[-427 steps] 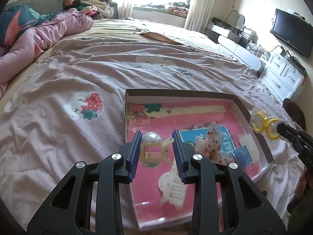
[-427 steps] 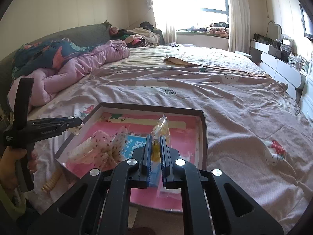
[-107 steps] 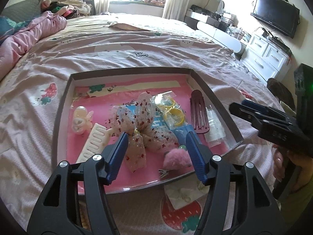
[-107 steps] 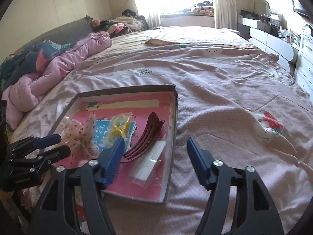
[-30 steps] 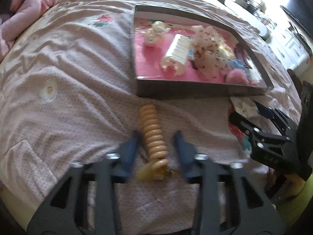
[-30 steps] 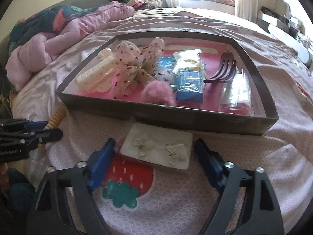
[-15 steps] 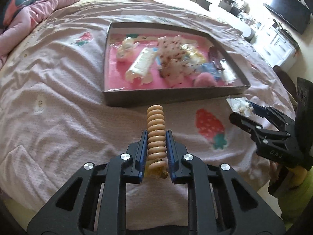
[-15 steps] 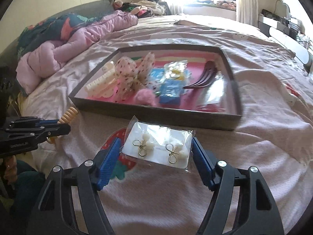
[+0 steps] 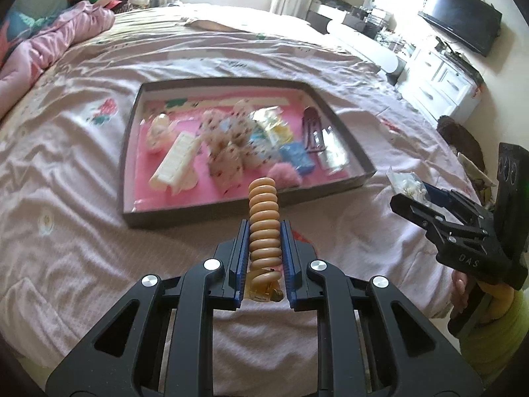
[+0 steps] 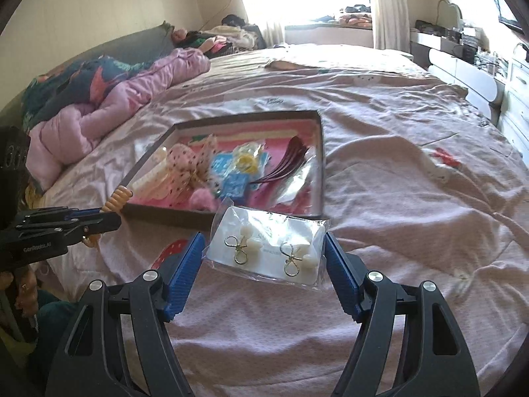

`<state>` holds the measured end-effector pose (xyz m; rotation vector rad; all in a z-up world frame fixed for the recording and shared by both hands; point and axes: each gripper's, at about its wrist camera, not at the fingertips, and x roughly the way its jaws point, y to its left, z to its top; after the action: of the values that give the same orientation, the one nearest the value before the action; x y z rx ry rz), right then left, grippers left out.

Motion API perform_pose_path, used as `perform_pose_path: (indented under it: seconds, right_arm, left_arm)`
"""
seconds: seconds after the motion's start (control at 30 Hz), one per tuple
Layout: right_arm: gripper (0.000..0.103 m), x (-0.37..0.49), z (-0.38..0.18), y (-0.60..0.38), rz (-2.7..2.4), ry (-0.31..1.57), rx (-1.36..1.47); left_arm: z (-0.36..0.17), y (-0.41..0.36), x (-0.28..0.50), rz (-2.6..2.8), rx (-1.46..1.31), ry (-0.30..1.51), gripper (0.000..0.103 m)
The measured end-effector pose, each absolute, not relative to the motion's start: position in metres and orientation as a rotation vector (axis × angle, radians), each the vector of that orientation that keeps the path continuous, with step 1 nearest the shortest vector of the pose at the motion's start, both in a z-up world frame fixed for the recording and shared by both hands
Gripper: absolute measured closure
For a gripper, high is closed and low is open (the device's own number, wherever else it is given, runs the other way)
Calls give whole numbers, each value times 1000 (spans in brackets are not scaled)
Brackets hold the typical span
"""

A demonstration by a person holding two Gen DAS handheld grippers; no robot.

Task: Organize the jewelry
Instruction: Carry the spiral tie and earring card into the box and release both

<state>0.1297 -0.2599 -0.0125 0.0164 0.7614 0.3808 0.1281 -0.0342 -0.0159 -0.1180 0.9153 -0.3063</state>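
Observation:
My left gripper (image 9: 264, 231) is shut on a tan spiral hair tie (image 9: 263, 211) and holds it above the bedspread, just in front of the tray. It also shows in the right wrist view (image 10: 117, 198). My right gripper (image 10: 263, 248) is shut on a clear packet of bow earrings (image 10: 267, 248), gripped across its width and lifted off the bed. It also shows in the left wrist view (image 9: 408, 183). The dark-rimmed tray (image 9: 211, 206) with a pink floor holds a white comb (image 9: 175, 160), a spotted bow (image 9: 228, 145), a dark red comb (image 9: 312, 125) and other pieces.
The tray (image 10: 165, 213) lies on a pink bedspread (image 9: 66, 198). A pink quilt (image 10: 115, 106) is heaped at the far left. White drawers (image 9: 443, 82) and a television (image 9: 459, 15) stand to the right of the bed.
Both grippers have lifted their items off the bedspread and moved nearer the tray. The right gripper took hold of the earring packet, which a second ago lay on the bed.

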Motion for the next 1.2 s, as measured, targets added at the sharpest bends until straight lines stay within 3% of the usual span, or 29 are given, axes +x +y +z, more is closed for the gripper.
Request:
perform_pose_path:
  seconds: [0.67,1.2]
  right_arm:
    - [33,151,11,-279,326,696,27]
    - [33,202,-11,-248,334,736,-53]
  left_arm:
    - [4,-64,173,-340,-80,850,91]
    - [-25,-46,218,-287,-111,878,91]
